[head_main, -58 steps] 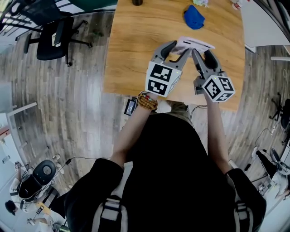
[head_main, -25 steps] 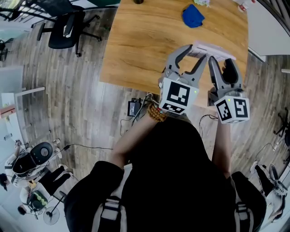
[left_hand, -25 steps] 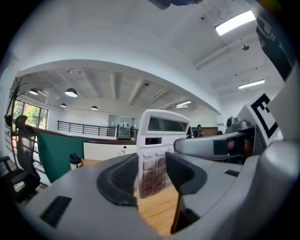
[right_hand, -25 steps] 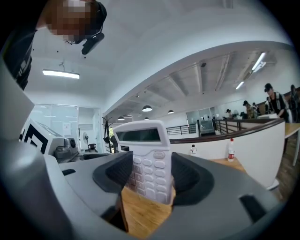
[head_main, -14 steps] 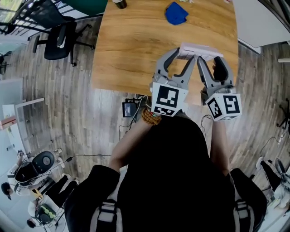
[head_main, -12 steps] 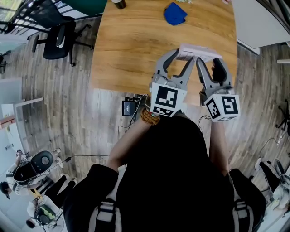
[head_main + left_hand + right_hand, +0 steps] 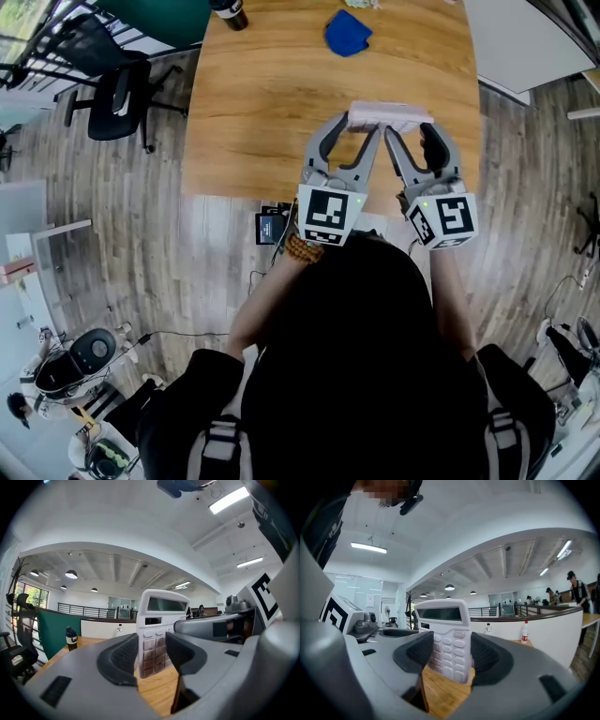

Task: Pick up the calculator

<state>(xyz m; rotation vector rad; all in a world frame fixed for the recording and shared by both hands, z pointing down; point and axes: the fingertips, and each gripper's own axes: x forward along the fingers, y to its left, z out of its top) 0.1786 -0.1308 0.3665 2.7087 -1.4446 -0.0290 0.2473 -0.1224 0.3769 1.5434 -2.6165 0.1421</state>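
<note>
Calculator (image 7: 389,116) shifted slightly | long axis upright, display topmost (keys face person)

Floor (image 7: 112,234): grey wood-effect planks. Desk (image 7: 272,103): light wood-grain top. A black office chair (image 7: 112,89) stands on the floor to the desk's left. Ceiling (image 7: 117,527): white and curved, with lit strip lights (image 7: 229,499) and round pendant lamps (image 7: 71,574). A dark railing (image 7: 89,607) runs along the far side. A green panel (image 7: 49,632) stands at the left, below daylit windows (image 7: 30,597).
</note>
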